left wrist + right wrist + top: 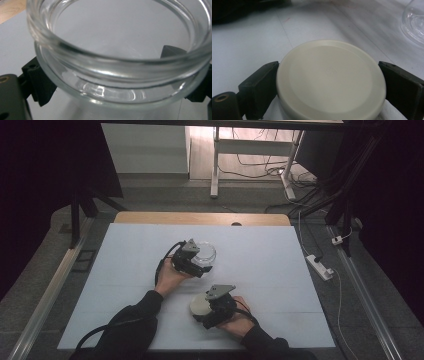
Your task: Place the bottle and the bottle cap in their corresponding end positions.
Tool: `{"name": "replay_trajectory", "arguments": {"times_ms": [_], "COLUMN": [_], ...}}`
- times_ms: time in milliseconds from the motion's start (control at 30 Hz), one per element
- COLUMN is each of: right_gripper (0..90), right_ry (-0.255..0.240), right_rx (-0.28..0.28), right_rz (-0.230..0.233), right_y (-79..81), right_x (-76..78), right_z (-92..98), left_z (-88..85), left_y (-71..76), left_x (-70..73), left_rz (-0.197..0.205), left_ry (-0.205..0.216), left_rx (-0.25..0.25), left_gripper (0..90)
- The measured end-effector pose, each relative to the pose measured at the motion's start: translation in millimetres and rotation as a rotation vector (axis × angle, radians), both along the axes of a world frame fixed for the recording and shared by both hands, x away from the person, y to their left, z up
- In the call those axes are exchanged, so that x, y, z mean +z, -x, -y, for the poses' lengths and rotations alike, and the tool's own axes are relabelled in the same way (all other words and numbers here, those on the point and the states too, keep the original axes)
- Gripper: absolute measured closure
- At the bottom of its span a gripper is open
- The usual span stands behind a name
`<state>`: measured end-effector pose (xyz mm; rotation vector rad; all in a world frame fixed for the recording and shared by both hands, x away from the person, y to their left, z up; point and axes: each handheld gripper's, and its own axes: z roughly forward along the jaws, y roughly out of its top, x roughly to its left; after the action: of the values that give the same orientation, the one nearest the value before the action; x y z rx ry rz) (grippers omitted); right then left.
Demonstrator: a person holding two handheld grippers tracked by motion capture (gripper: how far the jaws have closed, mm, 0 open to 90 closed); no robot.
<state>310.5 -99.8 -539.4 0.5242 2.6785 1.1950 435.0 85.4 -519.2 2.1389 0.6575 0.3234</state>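
Observation:
A clear glass jar (207, 252) with an open mouth stands near the middle of the white table (260, 255). My left gripper (199, 264) is shut on it from the near left side. In the left gripper view the jar's (117, 60) thick threaded rim sits between the black jaws, and the left gripper (103, 62) presses on both sides. A round cream-white lid (199, 305) lies closer to the person, with my right gripper (208, 310) shut on it. The lid (329, 80) shows flat and top up between the right gripper's (329, 75) jaws. The jar (415, 23) appears at that view's far right.
The table's wooden back edge (200, 218) runs behind the white cover. A power strip (320, 266) and cables lie on the floor to the right. White desk legs (215, 165) stand beyond the table. Both forearms in dark sleeves enter from the bottom.

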Motion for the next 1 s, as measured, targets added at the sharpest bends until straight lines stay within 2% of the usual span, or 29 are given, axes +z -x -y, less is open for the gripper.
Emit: {"name": "replay_trajectory", "arguments": {"times_ms": [100, 200, 333, 533, 833, 1000], "right_gripper": [6.3, 5.0, 2.7, 0.6, 0.0, 0.0], "right_ry": [0.003, 0.000, -0.006, -0.011, -0.026, -0.044], "right_rx": [-0.006, -0.005, -0.004, 0.002, 0.012, 0.008], "right_rz": [0.001, -0.001, -0.015, -0.013, -0.010, -0.008], "right_y": [0.3, -0.5, -1.7, -1.0, -0.8, -0.8], "right_x": [0.1, 0.0, 0.0, 0.5, 2.4, 6.3], "right_z": [-0.4, 0.1, 0.6, 0.8, 2.0, 3.8], "left_z": [0.2, -1.6, -2.1, -6.1, -11.5, -13.6], "left_y": [0.5, -0.9, 0.2, 1.5, 5.9, 10.6], "left_x": [0.2, 0.4, 0.7, 5.9, 8.1, 11.4], "left_rz": [0.000, -0.022, -0.017, -0.026, -0.047, -0.040], "left_ry": [-0.003, 0.003, 0.003, 0.038, 0.033, 0.027], "left_rx": [0.003, 0.009, 0.014, 0.012, 0.005, 0.009], "left_gripper": [7.1, 7.0, 6.8, 2.3, 0.0, 0.0]}}
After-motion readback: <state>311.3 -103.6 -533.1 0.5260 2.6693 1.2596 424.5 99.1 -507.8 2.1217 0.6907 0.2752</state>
